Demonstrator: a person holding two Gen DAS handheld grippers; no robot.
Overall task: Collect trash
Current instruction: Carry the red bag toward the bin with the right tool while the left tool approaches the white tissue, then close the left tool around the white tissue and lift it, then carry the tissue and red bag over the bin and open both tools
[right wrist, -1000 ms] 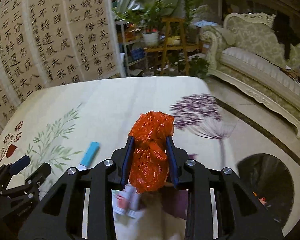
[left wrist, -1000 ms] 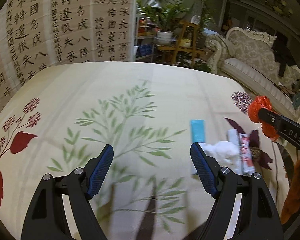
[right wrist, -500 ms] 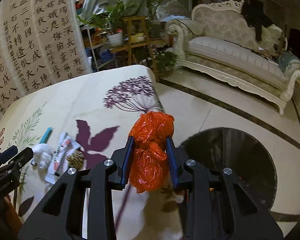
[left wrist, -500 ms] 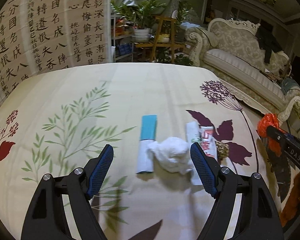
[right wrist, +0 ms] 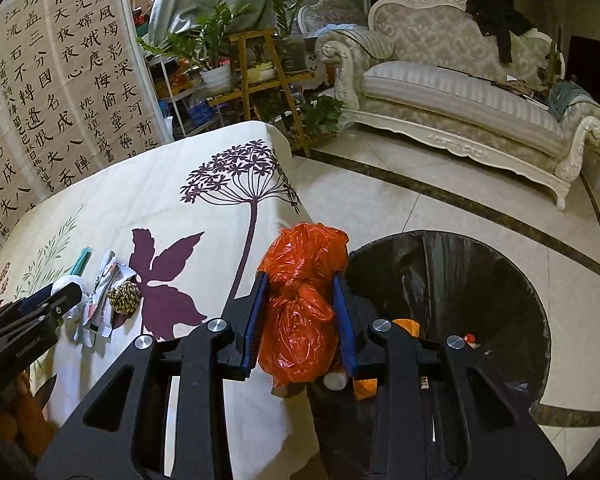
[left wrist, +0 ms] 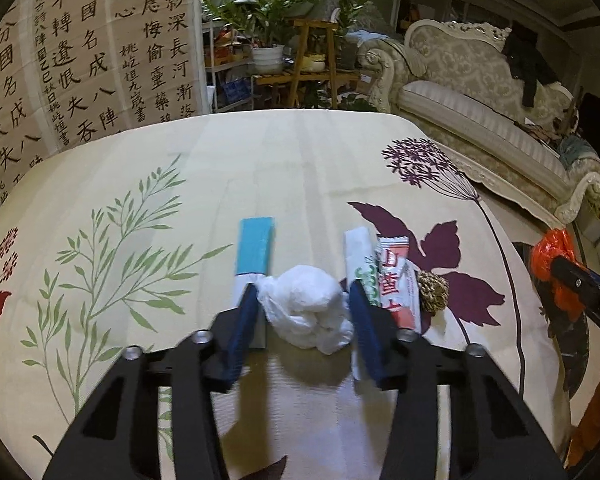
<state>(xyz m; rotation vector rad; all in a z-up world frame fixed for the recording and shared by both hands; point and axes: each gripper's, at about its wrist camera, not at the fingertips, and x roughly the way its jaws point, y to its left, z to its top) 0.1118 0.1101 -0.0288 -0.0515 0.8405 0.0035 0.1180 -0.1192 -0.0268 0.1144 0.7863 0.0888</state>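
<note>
A crumpled white tissue wad (left wrist: pixel 306 312) lies on the flowered tablecloth (left wrist: pixel 140 184). My left gripper (left wrist: pixel 302 304) has a finger on each side of it, closed in to touch it. Beside it lie a blue-and-white wrapper (left wrist: pixel 254 250), a white-green wrapper (left wrist: pixel 358 256), a red-and-white snack packet (left wrist: pixel 396 276) and a small woven brown ball (left wrist: pixel 432 292). My right gripper (right wrist: pixel 300 300) is shut on a crumpled orange plastic bag (right wrist: pixel 300 304), held at the table's right edge beside a black-lined trash bin (right wrist: pixel 460 304).
A calligraphy screen (left wrist: pixel 80 60) stands behind the table. Plants on a wooden stand (right wrist: pixel 260 68) and a cream sofa (right wrist: pixel 460 92) stand beyond. The tiled floor (right wrist: pixel 420 200) lies right of the table. The bin holds some trash.
My left gripper moved right to the tissue wad and closed around it. My right gripper carried the orange bag right, from over the table to the bin.
</note>
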